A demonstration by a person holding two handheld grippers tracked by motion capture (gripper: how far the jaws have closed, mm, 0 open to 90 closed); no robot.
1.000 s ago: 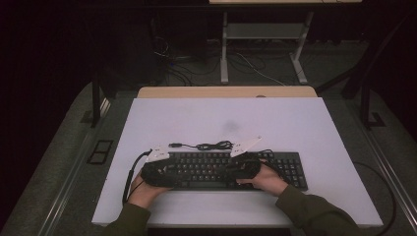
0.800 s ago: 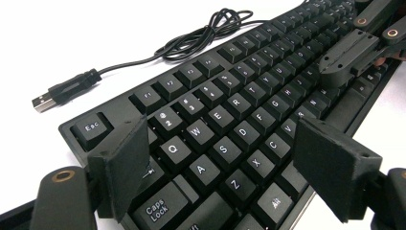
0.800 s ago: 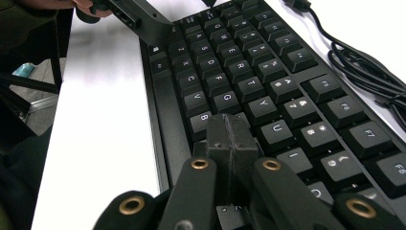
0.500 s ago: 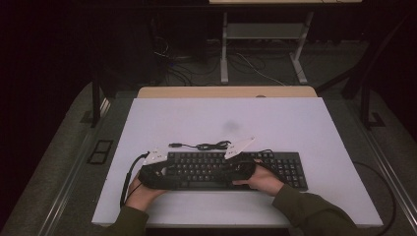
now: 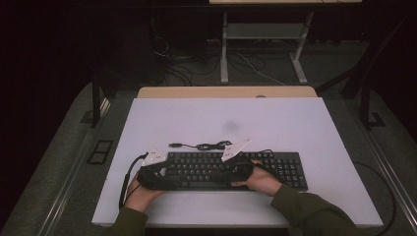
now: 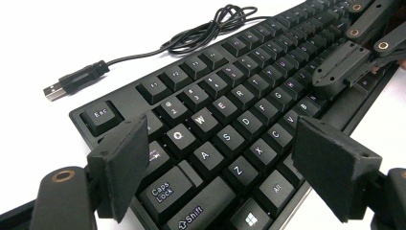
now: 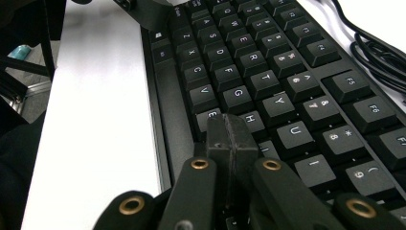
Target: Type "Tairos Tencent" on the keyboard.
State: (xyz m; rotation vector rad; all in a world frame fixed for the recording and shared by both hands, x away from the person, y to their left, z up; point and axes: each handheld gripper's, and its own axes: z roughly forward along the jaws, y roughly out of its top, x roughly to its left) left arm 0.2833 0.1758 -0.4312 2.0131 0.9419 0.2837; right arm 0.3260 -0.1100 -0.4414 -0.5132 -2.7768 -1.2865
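Over black keyboard [image 5: 236, 169]: L gripper [image 6: 225, 163] jaws spread wide near Caps Lock; R gripper [image 7: 232, 136] pinched closed, empty; best to press 1 key squarely.

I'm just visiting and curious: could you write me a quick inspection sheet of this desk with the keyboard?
Surface: white table, bare beyond the keyboard.
Job's things: black keyboard lying flat near the front edge.
Clutter: nothing seen.
Grippers: left gripper open over the keyboard's left end; right gripper shut, tips over the middle keys.
Cables: keyboard's USB cable loosely coiled behind it, plug unplugged.
Surroundings: dark room, another desk's legs and floor cables beyond.
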